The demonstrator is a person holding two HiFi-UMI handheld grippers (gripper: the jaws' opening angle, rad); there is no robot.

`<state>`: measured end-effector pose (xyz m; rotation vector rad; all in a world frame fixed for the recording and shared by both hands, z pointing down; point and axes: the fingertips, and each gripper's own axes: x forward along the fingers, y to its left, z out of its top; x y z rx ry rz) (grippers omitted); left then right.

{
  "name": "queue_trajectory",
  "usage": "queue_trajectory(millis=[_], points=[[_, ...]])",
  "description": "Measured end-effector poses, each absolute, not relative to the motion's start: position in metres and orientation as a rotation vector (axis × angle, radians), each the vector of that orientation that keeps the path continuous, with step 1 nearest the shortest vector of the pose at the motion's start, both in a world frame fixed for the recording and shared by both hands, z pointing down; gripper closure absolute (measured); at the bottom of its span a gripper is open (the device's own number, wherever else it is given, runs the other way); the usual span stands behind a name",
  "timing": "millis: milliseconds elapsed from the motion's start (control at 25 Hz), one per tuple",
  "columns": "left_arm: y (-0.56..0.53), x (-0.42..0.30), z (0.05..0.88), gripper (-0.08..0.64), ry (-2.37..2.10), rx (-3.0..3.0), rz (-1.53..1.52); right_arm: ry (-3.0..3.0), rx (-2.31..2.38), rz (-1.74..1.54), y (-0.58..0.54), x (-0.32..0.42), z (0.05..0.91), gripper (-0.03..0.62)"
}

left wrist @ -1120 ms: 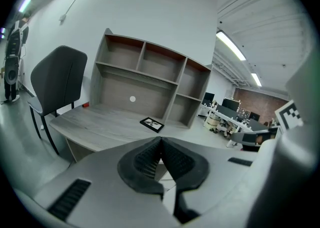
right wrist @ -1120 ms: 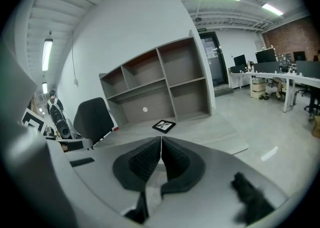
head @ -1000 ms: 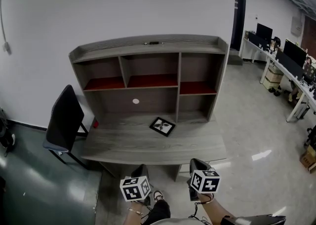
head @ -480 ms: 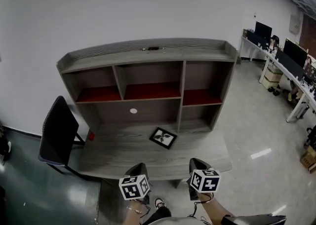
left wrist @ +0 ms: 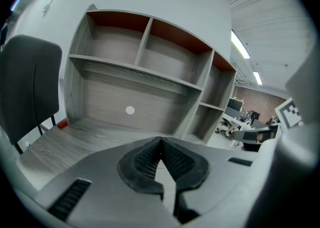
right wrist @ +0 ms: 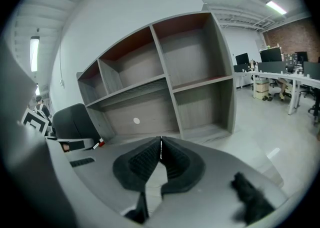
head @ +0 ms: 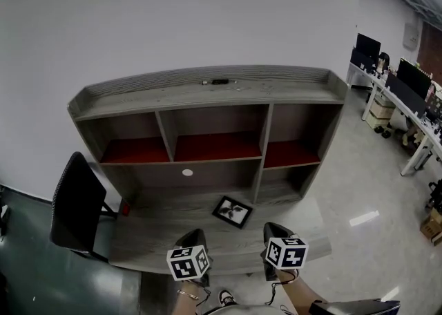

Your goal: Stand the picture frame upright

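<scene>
A small black picture frame [head: 233,211] lies flat on the grey desk top [head: 159,237], right of middle, in front of the shelf unit. My left gripper [head: 193,239] hangs at the desk's near edge, left of the frame, jaws shut with nothing between them. My right gripper [head: 273,232] is level with it, to the frame's right, also shut and empty. In the left gripper view the shut jaws [left wrist: 160,139] face the shelves; the right gripper view shows the same, jaws [right wrist: 160,139] closed. The frame is hidden behind the gripper bodies in both gripper views.
A grey hutch [head: 214,134] with red-lined upper compartments stands at the back of the desk. A black chair [head: 74,203] is at the left, with a small red object [head: 126,207] on the desk near it. Office desks with monitors [head: 407,92] stand far right.
Both grippers and my head have come closer to the desk; the desk and hutch now fill more of the head view. The frame lies where it did. Both jaws stay shut.
</scene>
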<state>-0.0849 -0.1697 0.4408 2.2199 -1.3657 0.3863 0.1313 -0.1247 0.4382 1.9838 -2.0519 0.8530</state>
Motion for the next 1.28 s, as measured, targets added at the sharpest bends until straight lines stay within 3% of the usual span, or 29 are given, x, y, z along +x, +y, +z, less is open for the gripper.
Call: queue_trajectory(millis=[600,1280], points=[[-0.261,-0.079,0.462,0.548,-1.306,2.207,0.397,-1.986,1.999,0.848,-0.206,0.133,0.449,0.56],[-0.243,-0.06,0.533,0.548,-1.336,2.021,0.551,-2.015,1.762,0.942,-0.228,0.145,0.514,0.56]])
